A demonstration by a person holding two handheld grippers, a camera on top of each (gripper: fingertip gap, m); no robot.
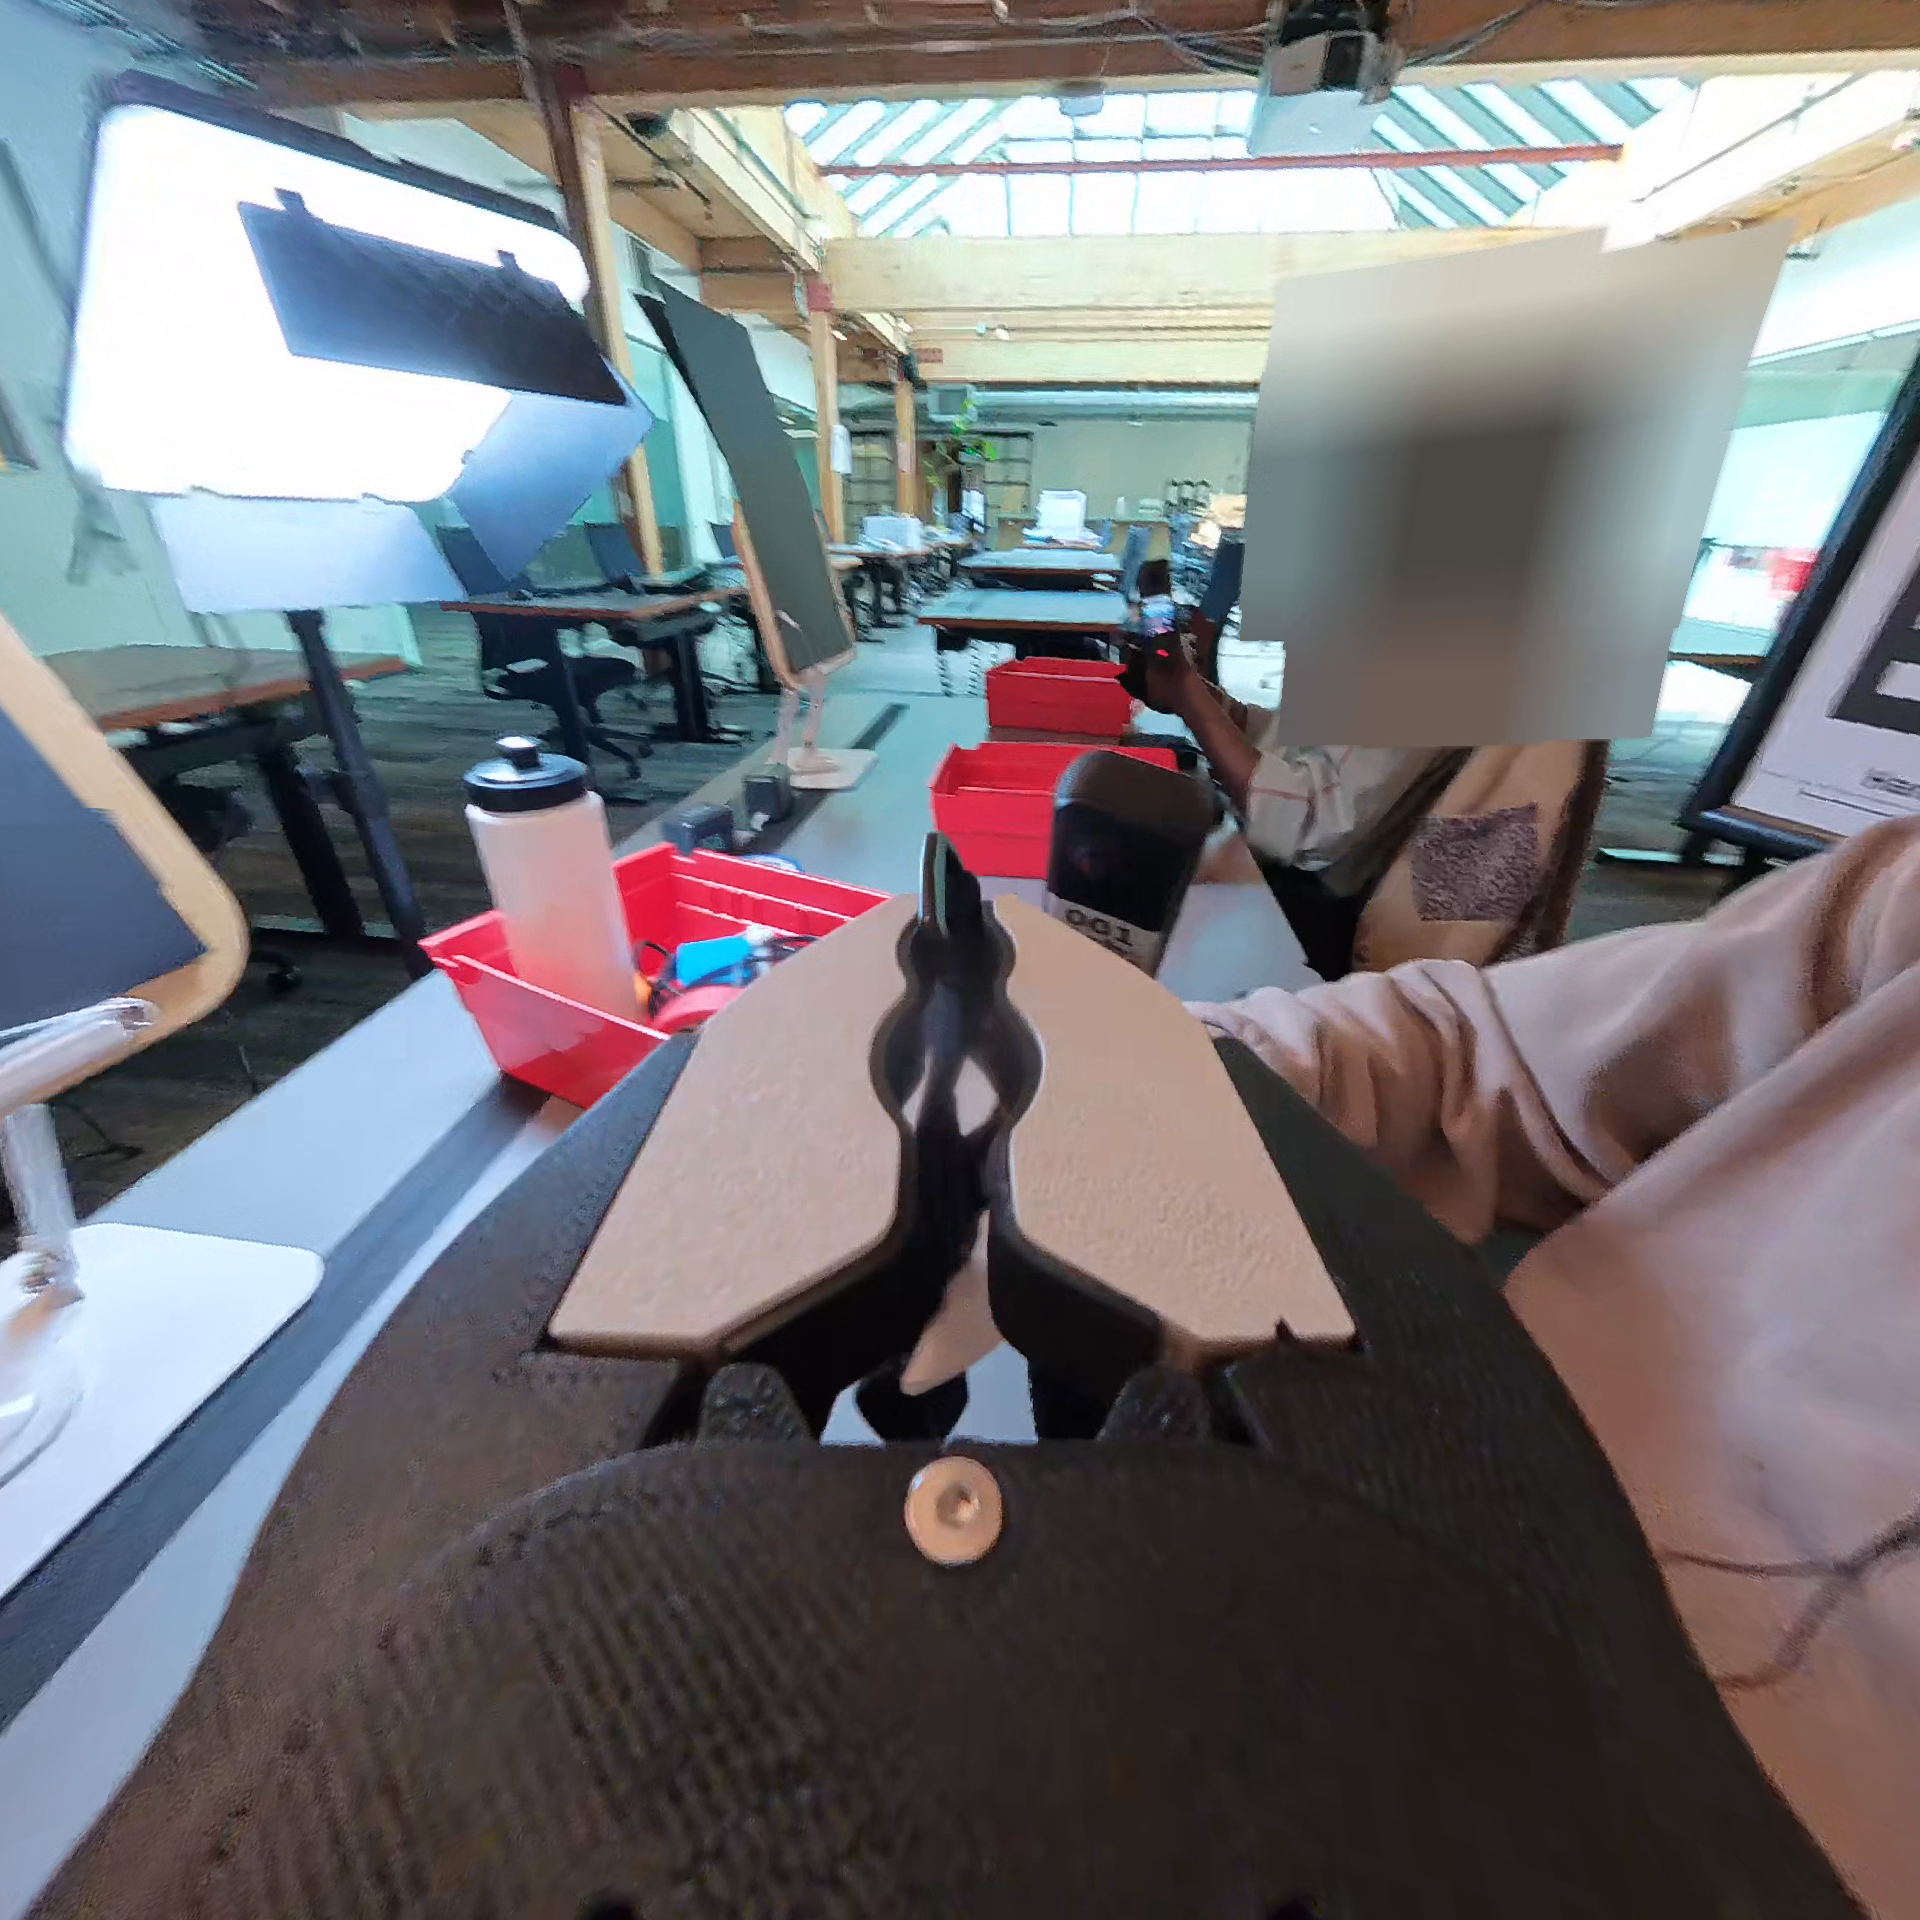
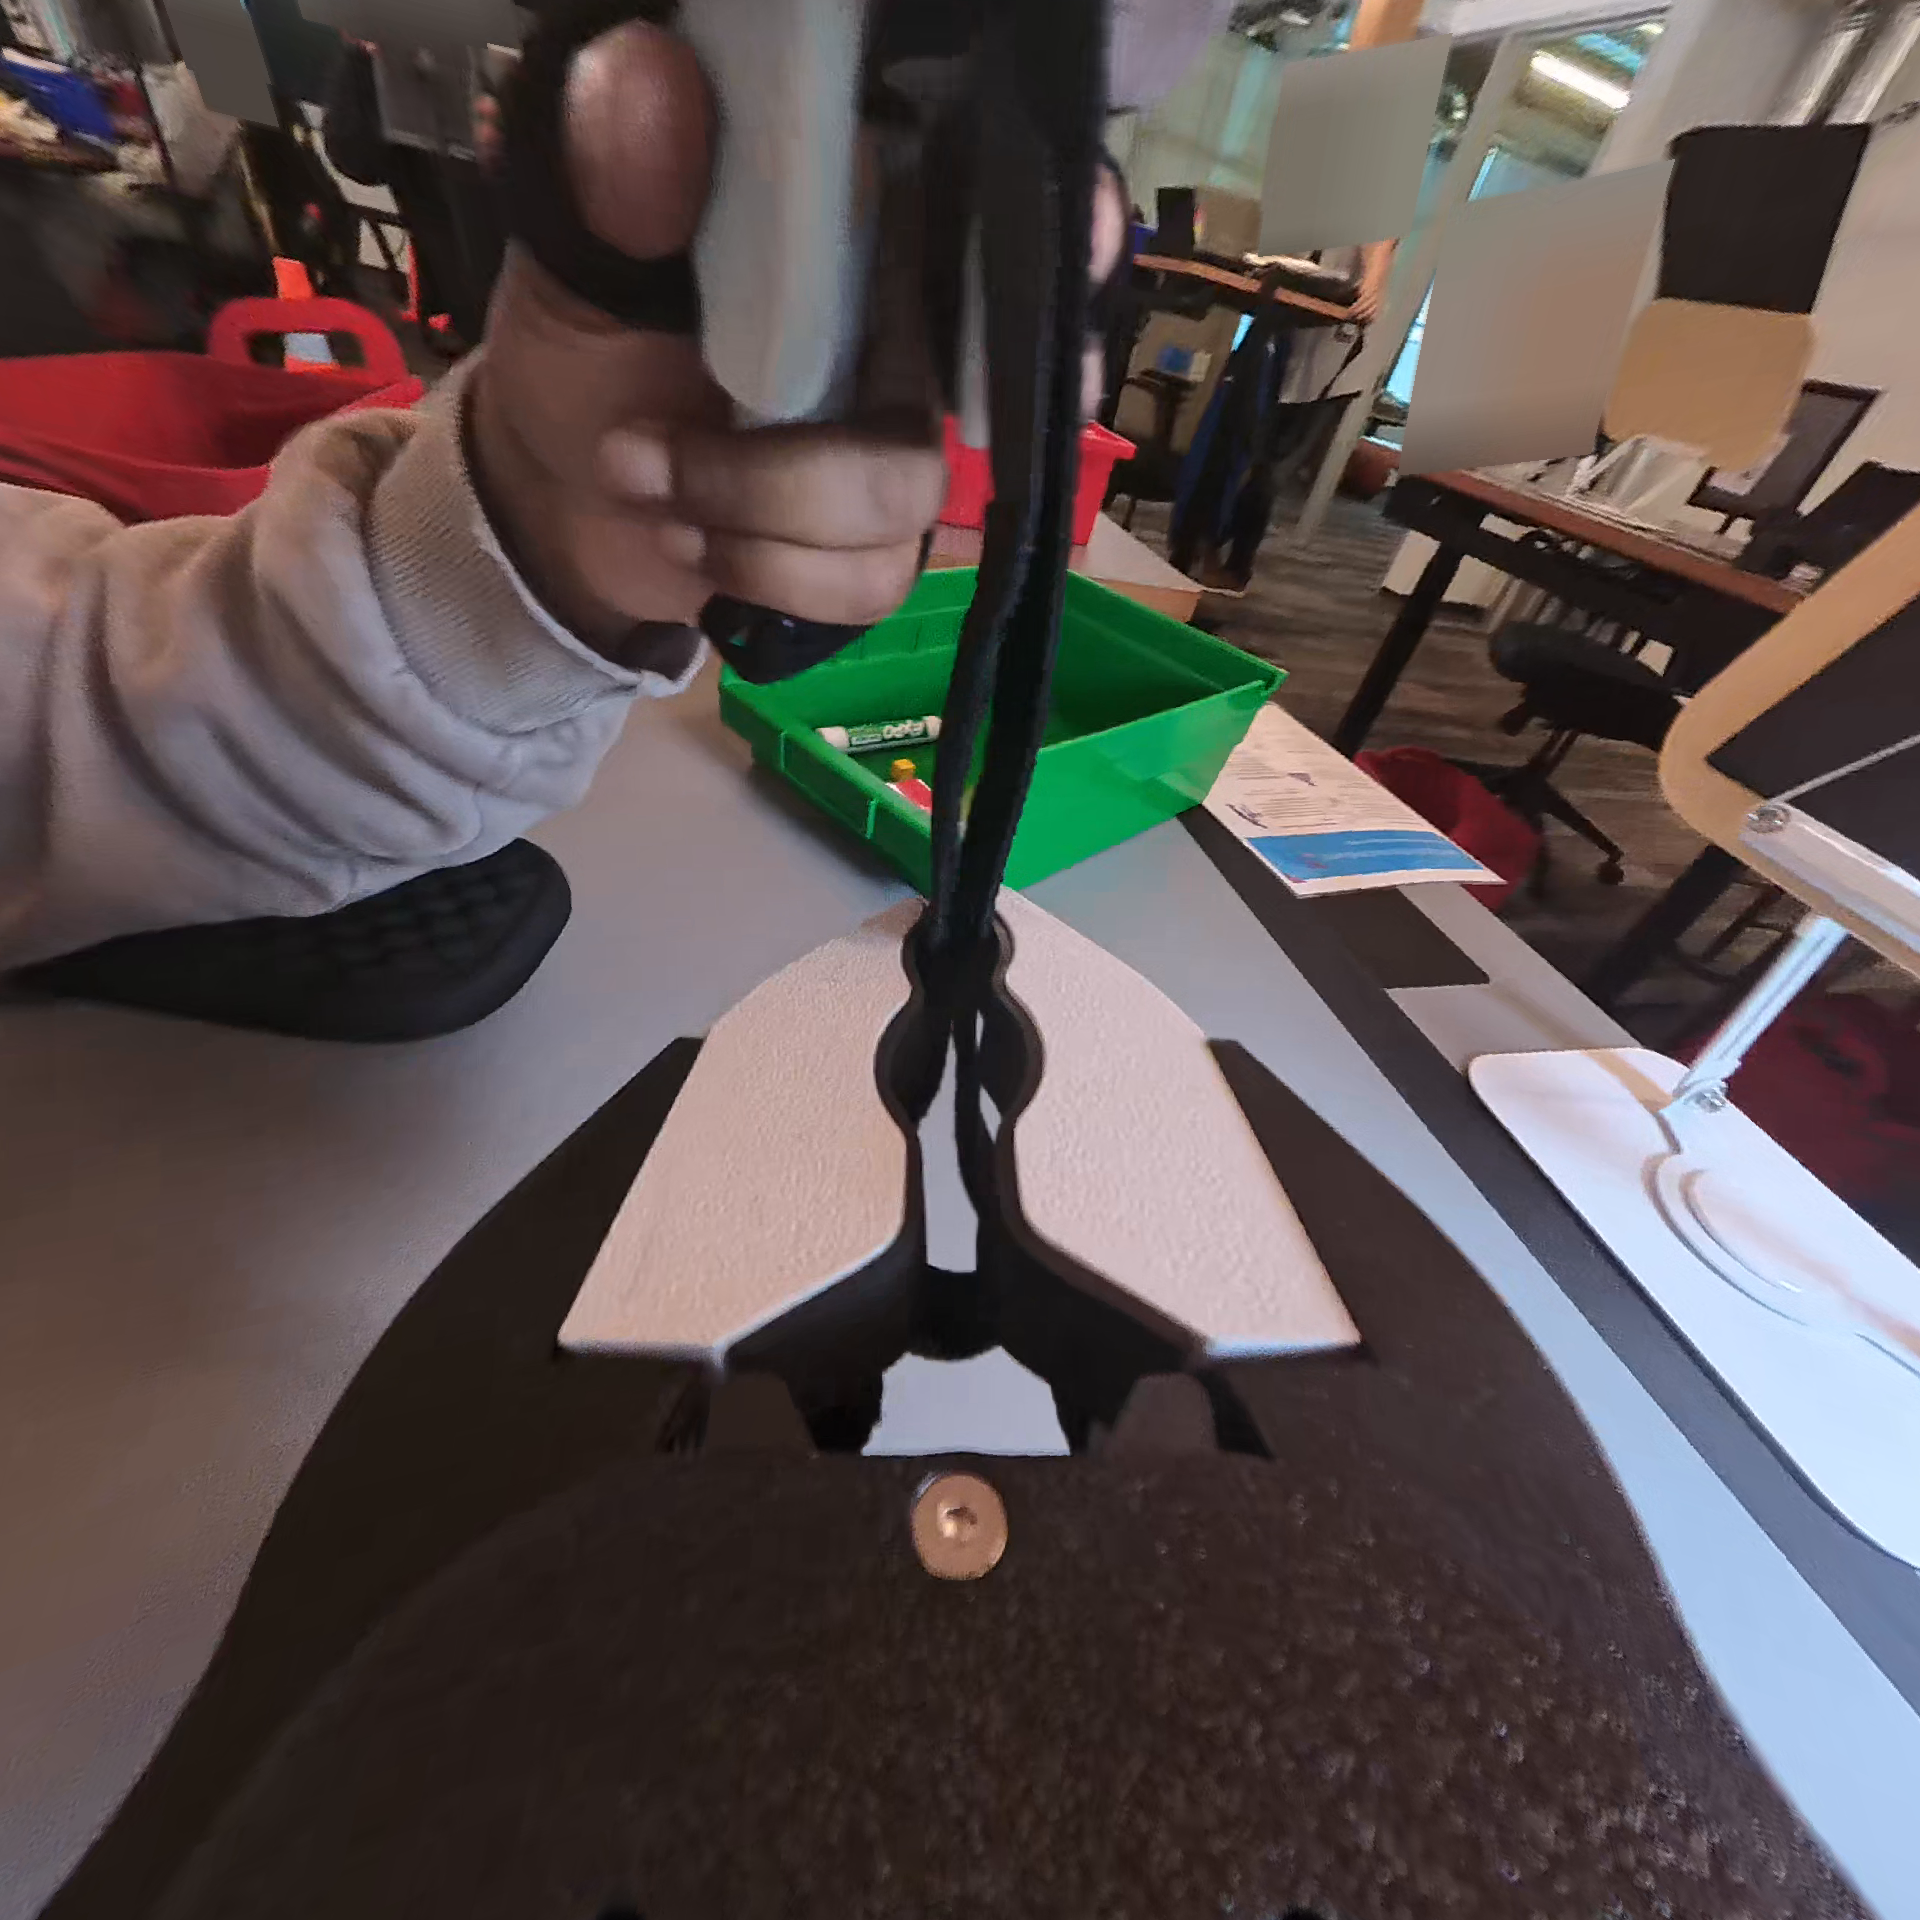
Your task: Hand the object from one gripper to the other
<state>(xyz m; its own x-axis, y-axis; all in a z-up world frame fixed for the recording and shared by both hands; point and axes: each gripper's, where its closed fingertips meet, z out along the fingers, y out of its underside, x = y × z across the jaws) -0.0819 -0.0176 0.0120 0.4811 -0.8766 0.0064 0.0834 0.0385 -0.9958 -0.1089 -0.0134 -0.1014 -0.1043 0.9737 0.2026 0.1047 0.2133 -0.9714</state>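
The left gripper [image 1: 951, 914] has its two tan fingers [image 1: 800, 1132] pressed nearly together, clenched on a thin black object [image 1: 948, 883] whose tip pokes up past the fingertips. What that object is cannot be told from the left wrist view.

The right gripper [image 2: 961, 925] is likewise clenched, its pale fingers [image 2: 790, 1153] pinching a bundle of black cord [image 2: 997, 623] that rises from between the fingertips to the top of the picture. The cord's upper end is blurred, close to a hand [image 2: 686, 447] in a cream sleeve [image 2: 260, 675] that grips a grey handle [image 2: 779, 208] above the table [image 2: 312, 1195]. A black pad [image 2: 343, 956] lies on the table under that sleeve.

Taking the table as landmark: at its far side in the right wrist view sits a green bin [image 2: 1122, 758] holding a marker [image 2: 878, 734] and small bits, with a sheet of paper [image 2: 1351, 821] just beside it near the table's right edge, and a white lamp base [image 2: 1704, 1247] nearer on that edge.

In the left wrist view, a red bin [image 1: 540, 997] stands on the table beyond the fingers, with a white bottle [image 1: 545, 883] upright in it; two more red bins [image 1: 997, 810] sit farther along. A black camera [image 1: 1122, 852] stands just right of the fingertips. A seated person [image 1: 1434, 831] is at the table's far right, and a bright light panel [image 1: 301, 312] stands to its left
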